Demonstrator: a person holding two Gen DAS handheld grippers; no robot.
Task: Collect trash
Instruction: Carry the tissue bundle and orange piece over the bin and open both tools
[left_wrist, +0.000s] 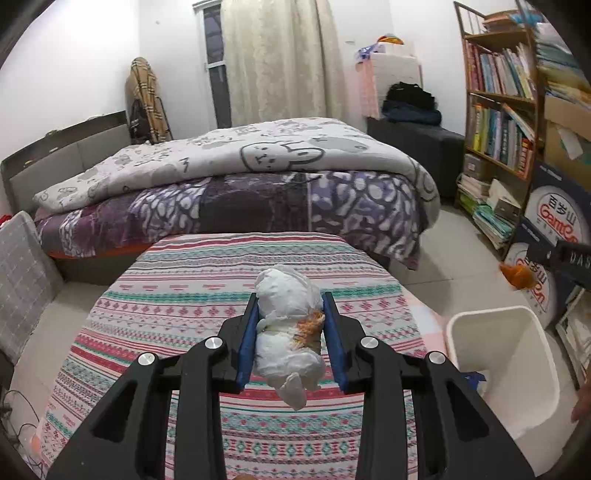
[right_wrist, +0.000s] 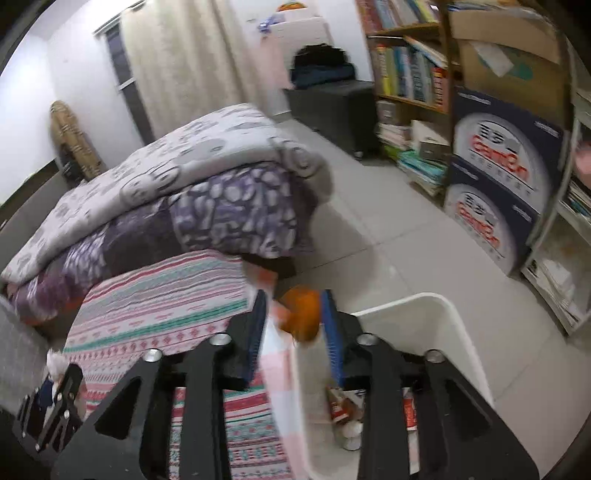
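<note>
My left gripper (left_wrist: 290, 306) is shut on a crumpled white tissue wad with an orange stain (left_wrist: 290, 325), held just above the striped tablecloth (left_wrist: 184, 295). My right gripper (right_wrist: 293, 306) is shut on an orange peel piece (right_wrist: 301, 314), held at the near left rim of the white trash bin (right_wrist: 424, 306). The right gripper with the orange piece also shows at the right edge of the left wrist view (left_wrist: 521, 275), above the bin (left_wrist: 480, 317). The left gripper appears at the lower left of the right wrist view (right_wrist: 55, 376).
The bin holds wrappers and a cup (right_wrist: 343, 406). A bed with a purple and grey quilt (left_wrist: 240, 177) stands behind the table. A bookshelf (left_wrist: 498, 110) and stacked water cartons (right_wrist: 498, 177) line the right wall. A grey cushion (left_wrist: 22, 277) is on the left.
</note>
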